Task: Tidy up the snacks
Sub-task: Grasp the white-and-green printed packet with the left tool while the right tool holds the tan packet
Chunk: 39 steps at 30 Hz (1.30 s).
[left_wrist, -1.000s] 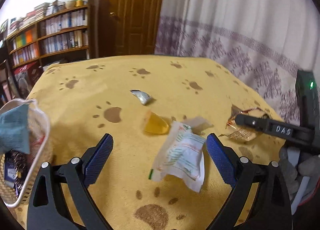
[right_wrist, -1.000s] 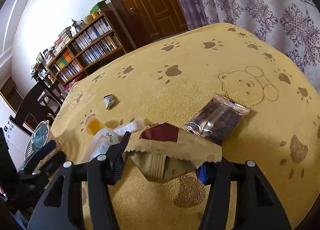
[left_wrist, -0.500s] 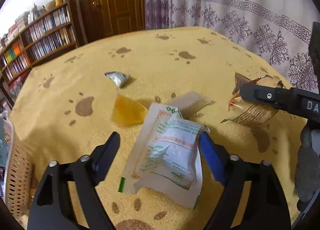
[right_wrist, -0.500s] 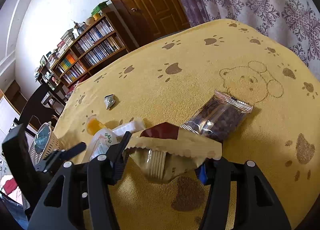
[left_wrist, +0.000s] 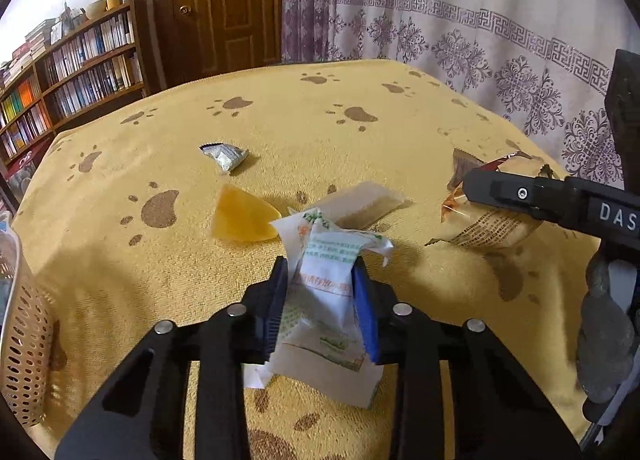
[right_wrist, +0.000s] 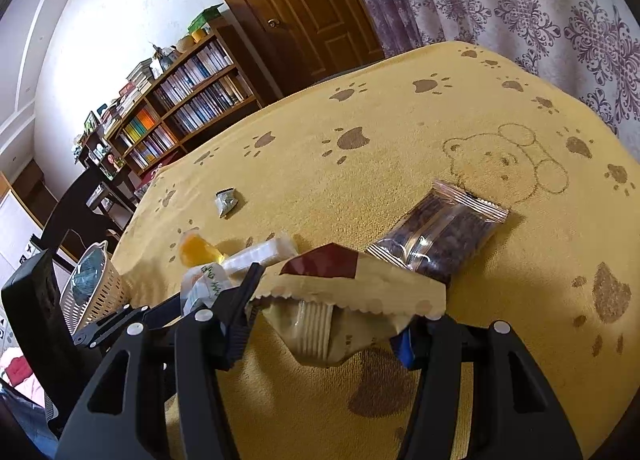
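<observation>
Left wrist view shows the left gripper (left_wrist: 320, 300) squeezed onto a white packet with green print (left_wrist: 326, 292), both pads pressing its crumpled sides just above the yellow paw-print cloth (left_wrist: 280, 120). Just beyond the packet lie an orange jelly piece (left_wrist: 242, 216) and a pale wrapped bar (left_wrist: 360, 202), with a small silver wrapper (left_wrist: 224, 154) farther back. A beige perforated basket (left_wrist: 24, 340) stands at the left edge. From the right wrist view, the right gripper (right_wrist: 324, 324) grips a tan wafer packet with a maroon corner (right_wrist: 348, 292), its scalloped edge stretched between the fingers. A clear packet of dark snacks (right_wrist: 440, 232) lies flat on the cloth just behind it, near a bear outline. A bookshelf (right_wrist: 180, 108) stands in the background.
</observation>
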Each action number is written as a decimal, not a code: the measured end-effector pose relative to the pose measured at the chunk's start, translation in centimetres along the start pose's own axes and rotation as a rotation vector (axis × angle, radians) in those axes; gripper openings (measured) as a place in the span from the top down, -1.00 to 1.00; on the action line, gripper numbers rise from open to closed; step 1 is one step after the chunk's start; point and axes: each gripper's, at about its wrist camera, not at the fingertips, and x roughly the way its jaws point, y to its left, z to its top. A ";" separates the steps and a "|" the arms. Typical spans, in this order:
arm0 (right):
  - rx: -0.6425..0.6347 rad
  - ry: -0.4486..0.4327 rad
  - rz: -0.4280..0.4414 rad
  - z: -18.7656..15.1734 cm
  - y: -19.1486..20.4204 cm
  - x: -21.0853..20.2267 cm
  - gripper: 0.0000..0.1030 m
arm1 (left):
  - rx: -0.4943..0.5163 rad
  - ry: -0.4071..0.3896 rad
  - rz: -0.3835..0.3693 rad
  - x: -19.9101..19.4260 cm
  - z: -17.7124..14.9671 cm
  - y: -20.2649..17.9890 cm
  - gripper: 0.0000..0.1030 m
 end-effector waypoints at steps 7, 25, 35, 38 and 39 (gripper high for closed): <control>0.010 -0.011 0.009 0.0 0.0 -0.7 -0.08 | -0.033 -0.056 0.005 -2.7 0.2 0.9 0.60; 0.018 -0.002 0.023 -0.5 -0.1 -0.6 -0.08 | -0.055 0.002 0.000 -0.7 -0.6 -0.2 -0.39; 0.006 -0.007 0.025 -0.8 -0.1 -0.6 -0.08 | -0.056 0.050 0.028 1.1 -0.8 0.3 0.35; 0.007 -0.010 0.025 -0.8 0.0 -0.8 -0.08 | -0.068 0.025 0.045 0.2 -0.7 0.8 0.42; 0.008 -0.011 0.026 -0.8 0.0 -0.9 -0.08 | -0.075 0.014 0.048 -0.3 -0.6 1.0 0.43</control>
